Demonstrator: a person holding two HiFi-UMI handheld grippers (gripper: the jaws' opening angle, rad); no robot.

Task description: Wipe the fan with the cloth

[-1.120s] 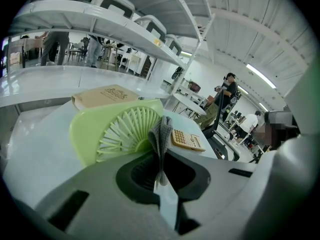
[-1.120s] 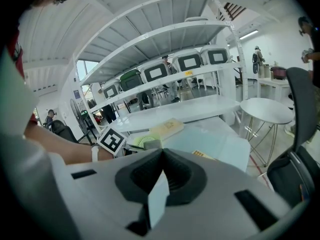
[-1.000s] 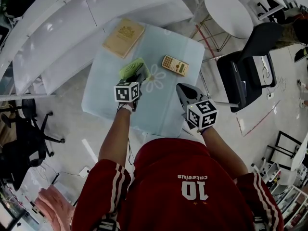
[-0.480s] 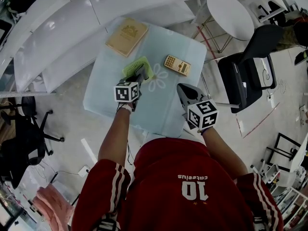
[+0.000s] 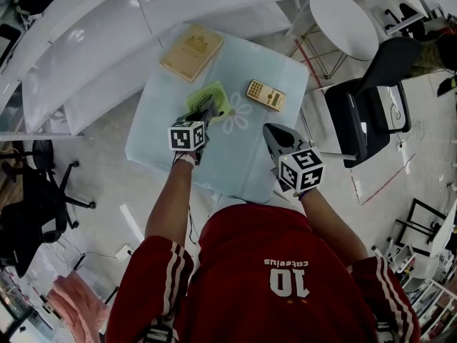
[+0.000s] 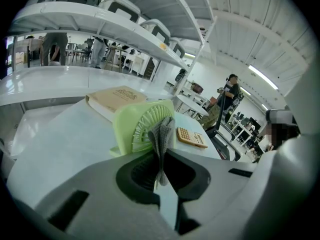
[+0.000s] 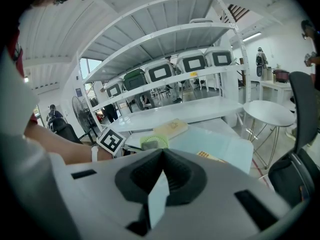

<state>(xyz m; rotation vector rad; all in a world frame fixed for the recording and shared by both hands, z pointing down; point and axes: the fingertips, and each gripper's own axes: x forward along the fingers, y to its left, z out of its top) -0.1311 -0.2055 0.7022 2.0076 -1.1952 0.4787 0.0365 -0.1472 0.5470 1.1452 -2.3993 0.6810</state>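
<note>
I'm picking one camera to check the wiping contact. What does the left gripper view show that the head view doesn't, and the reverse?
Only the left gripper view: the grey cloth pinched in the left gripper's shut jaws, right at the green fan's ribbed grille. Only the head view: the right gripper, held apart from the fan by the table's near edge, and the flower print on the tabletop. Both show the fan, the tan book and the calculator.
</note>
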